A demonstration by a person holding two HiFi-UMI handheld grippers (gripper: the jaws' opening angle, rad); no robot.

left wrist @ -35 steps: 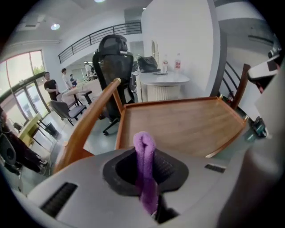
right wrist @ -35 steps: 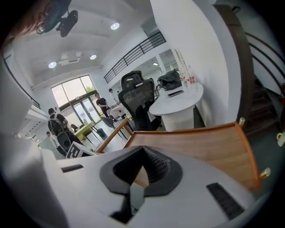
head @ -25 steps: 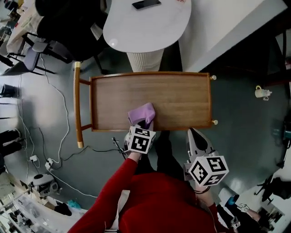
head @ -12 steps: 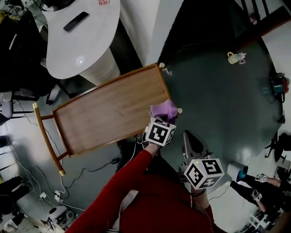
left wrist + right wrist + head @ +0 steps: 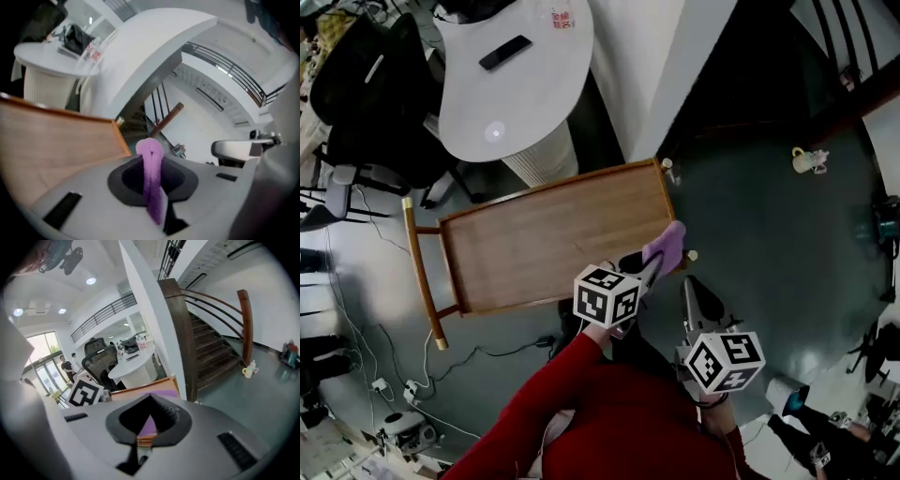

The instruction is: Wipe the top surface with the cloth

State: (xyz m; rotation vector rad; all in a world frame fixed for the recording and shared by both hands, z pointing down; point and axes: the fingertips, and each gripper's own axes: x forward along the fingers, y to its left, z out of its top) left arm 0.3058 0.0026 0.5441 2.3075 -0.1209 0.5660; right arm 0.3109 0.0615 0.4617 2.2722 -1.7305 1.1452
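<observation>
- The counter [image 5: 553, 244] is a long rectangle of brown, fine-grained wood with a low raised rim all round, a curved wooden handle [image 5: 420, 272] past its left end and a small brass knob [image 5: 691, 255] at its near right corner
- The cloth [image 5: 666, 246] is soft, fuzzy and pale purple, bunched into a narrow fold; it sits at the counter's right edge, just beside the near right corner, and whether it touches the wood cannot be told
- The rest of the wooden top is bare from the cloth to the handle end; dark grey floor [image 5: 759, 216] lies open past the right edge, and a white oval table [image 5: 516, 84] stands close behind the far edge
- The left hand-held gripper [image 5: 649, 266] reaches out from a red sleeve [image 5: 544, 403] towards that corner, its jaws pinching the cloth, which pokes up between them
- The right hand-held gripper [image 5: 690, 283] hangs off the counter, near the person's body and below the near right corner, jaws pressed together with nothing between them
</observation>
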